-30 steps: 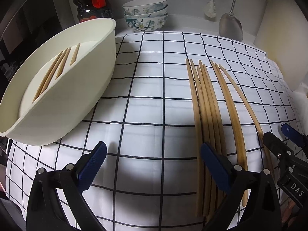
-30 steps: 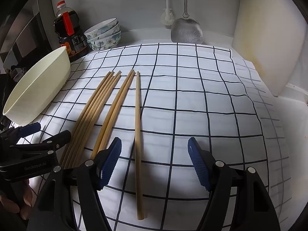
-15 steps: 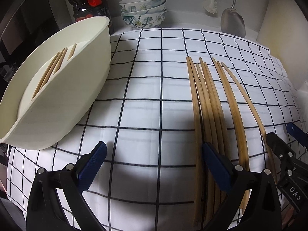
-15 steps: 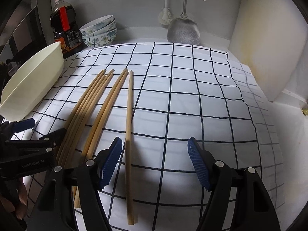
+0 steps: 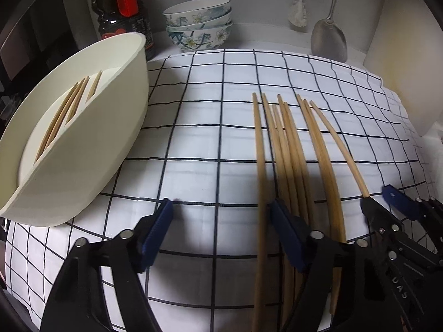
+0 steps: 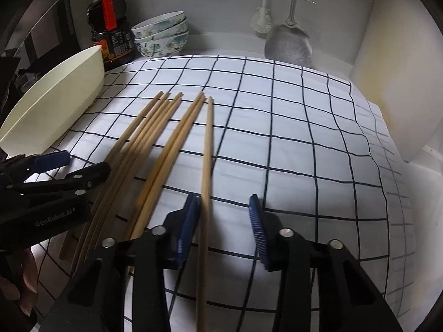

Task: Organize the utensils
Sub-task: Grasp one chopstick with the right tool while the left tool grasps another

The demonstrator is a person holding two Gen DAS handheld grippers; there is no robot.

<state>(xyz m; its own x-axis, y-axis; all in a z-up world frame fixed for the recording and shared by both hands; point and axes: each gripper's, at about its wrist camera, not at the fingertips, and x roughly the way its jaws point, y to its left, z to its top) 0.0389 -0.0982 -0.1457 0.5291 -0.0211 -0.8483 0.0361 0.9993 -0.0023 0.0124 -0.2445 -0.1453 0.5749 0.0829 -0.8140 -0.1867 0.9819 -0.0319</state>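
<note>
Chopsticks [image 5: 293,155] lie side by side on the checked cloth [image 5: 193,138], running from its near edge toward the middle. Both claws have just been closing. The left claw [image 5: 221,215] stands open around the leftmost stick; the right claw [image 6: 224,210] stands open around the rightmost stick [image 6: 206,171], its left pad just beside it. "GenRobot.AI" reads on the left claw's body. At the cloth's left edge a cream basin [image 5: 110,144] holds several more sticks. Behind stand a dark bottle [image 6: 110,27] and stacked bowls [image 5: 199,25].
</note>
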